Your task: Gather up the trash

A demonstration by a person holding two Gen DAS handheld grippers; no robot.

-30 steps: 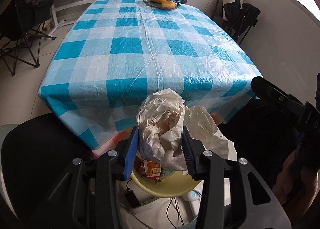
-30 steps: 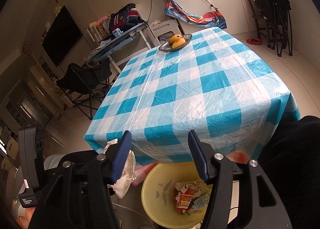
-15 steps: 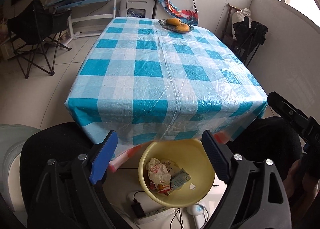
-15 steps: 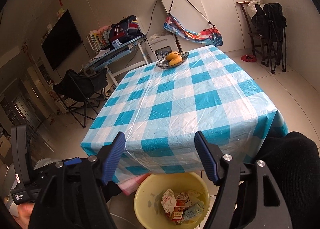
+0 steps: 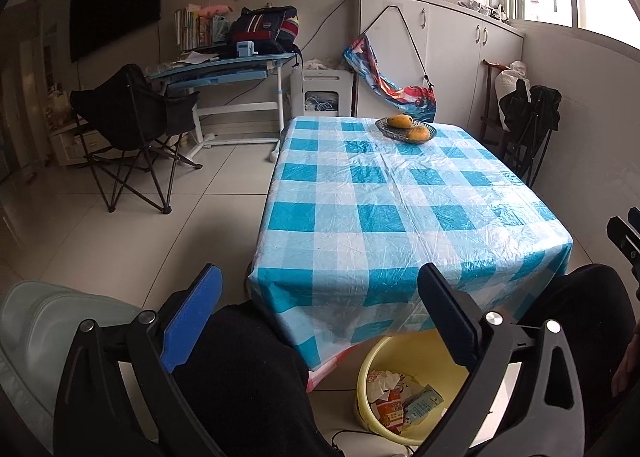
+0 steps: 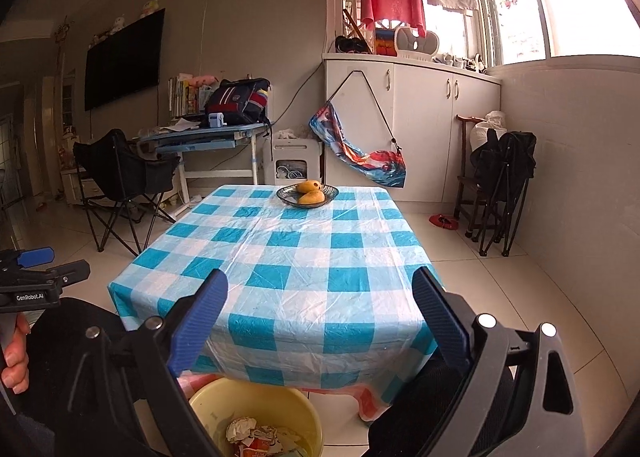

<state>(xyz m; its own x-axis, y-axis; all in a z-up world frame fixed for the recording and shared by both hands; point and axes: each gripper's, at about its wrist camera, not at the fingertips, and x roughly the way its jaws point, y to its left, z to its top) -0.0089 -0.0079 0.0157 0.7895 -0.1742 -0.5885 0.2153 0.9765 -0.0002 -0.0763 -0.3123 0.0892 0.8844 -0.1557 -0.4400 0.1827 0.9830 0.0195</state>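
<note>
A yellow bin stands on the floor under the near edge of the table; in the right wrist view the bin sits low in the middle. Inside lie crumpled white paper and snack wrappers. My left gripper hangs above and before the bin, its jaws opening wide with nothing between them. My right gripper is also opening and holds nothing. The table's blue-and-white checked cloth shows no trash.
A fruit bowl with mangoes sits at the table's far end. The person's black-clad legs flank the bin. A black folding chair and a desk stand left. Folded chairs lean against the right wall.
The left gripper let go of the crumpled white paper, which now lies in the bin. Both grippers opened wide, rose and tilted up, so more of the room shows.
</note>
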